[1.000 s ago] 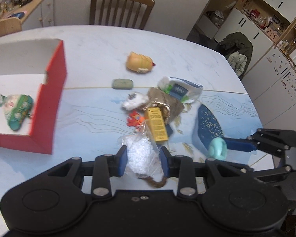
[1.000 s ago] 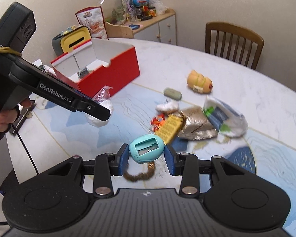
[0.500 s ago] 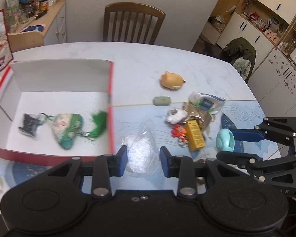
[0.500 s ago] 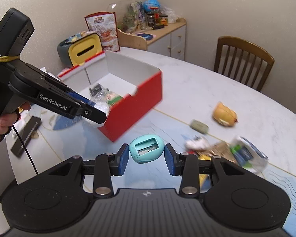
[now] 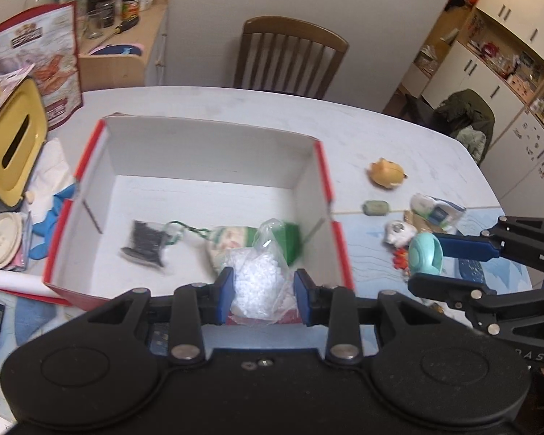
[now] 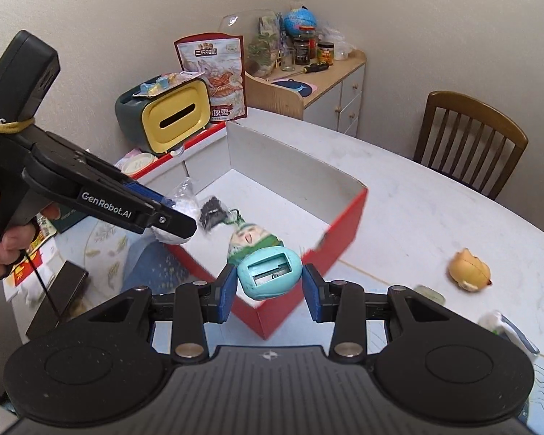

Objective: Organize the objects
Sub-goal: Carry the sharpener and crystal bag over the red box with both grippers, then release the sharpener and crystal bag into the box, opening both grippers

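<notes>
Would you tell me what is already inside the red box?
Inside the red box lie a small black item and a green-and-white toy. The held bag of white beads hides the near floor.

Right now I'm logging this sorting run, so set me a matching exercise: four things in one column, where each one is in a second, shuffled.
Things:
1. bead bag
2. sharpener
3. doll
4. orange toy

Places:
A. on the table, outside the box
B. lying in the red box
C. in the left gripper
D. in the right gripper

Pairs: 1-C, 2-D, 3-B, 4-A
</notes>
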A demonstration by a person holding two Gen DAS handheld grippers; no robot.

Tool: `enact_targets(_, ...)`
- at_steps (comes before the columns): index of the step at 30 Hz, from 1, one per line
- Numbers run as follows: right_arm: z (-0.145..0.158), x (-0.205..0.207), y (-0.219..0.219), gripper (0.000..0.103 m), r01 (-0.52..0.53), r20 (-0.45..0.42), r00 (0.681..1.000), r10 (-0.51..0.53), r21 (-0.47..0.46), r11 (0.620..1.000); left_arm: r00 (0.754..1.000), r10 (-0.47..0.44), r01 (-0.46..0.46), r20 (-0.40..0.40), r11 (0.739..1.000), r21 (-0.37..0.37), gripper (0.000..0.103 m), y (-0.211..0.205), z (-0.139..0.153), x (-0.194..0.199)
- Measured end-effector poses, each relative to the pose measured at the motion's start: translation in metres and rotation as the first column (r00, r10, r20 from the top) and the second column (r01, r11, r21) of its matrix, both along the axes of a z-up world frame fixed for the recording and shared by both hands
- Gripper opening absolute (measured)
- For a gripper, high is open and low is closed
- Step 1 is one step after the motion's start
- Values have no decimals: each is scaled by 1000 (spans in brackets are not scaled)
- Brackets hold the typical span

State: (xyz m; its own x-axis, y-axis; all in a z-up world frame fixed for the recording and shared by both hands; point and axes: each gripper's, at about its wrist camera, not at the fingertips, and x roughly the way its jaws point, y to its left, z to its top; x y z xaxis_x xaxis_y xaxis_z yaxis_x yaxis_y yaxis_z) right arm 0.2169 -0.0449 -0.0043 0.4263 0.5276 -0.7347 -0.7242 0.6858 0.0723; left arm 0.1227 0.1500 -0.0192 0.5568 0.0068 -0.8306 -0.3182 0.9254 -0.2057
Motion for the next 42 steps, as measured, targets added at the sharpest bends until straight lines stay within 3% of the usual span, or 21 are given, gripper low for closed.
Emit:
enact_targets(10, -16, 43, 62, 38, 45, -33, 998, -45, -6, 999, 997, 60, -58, -40, 997, 55, 33, 52, -17, 20)
enact_targets(20, -53, 93, 110, 38, 89, -55, 994, -93, -72, 993, 990, 88, -77, -110, 993, 93, 33, 91, -44, 62)
enact_targets(31, -102, 131, 146, 38, 127, -101, 984, -145, -163, 978, 972, 82, -52, -221, 989, 137, 33, 111, -85, 108)
enact_targets(42, -140, 141, 164, 38, 155, -136, 972, -189, -227, 961, 961, 63, -24, -270, 989, 144, 34, 116, -108, 127)
